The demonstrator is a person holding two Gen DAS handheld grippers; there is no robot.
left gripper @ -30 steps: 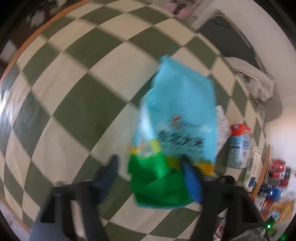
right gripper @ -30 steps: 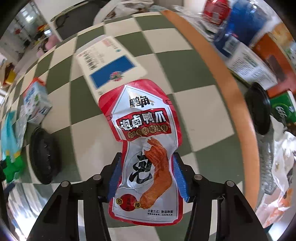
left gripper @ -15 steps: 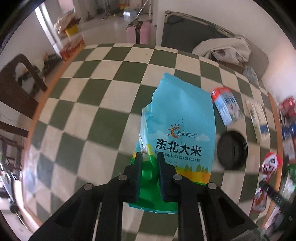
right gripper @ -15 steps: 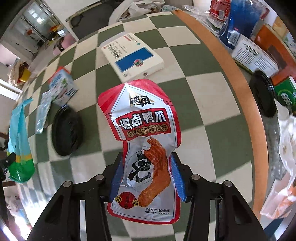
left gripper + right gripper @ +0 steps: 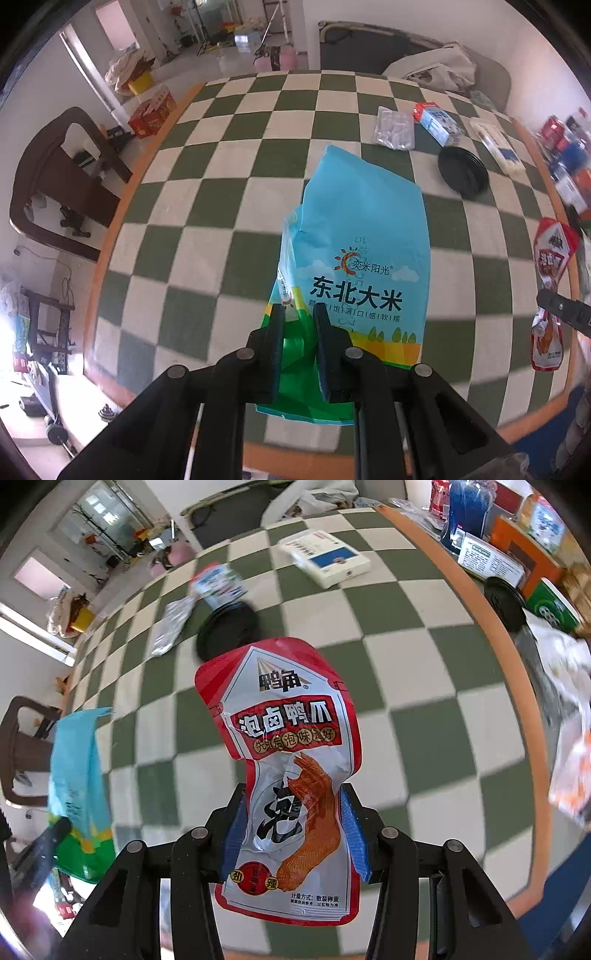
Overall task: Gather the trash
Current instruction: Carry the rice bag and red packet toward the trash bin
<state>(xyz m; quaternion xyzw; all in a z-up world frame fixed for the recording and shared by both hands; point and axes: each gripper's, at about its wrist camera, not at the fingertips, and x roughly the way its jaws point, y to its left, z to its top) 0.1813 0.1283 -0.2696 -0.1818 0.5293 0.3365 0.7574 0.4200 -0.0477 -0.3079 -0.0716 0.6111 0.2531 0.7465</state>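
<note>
My left gripper is shut on the lower edge of a blue and green rice bag, held up above the checkered table. The bag also shows at the left of the right wrist view. My right gripper is shut on a red and white snack pouch, held above the table. That pouch also shows at the right edge of the left wrist view.
On the table lie a black round lid, a clear plastic wrapper, a small red and blue carton and a flat white box. Boxes and packages crowd the right side. A dark chair stands left.
Both grippers have risen higher above the table with their items. The left gripper closed firmly on the rice bag, and its view swung up to show the room.
</note>
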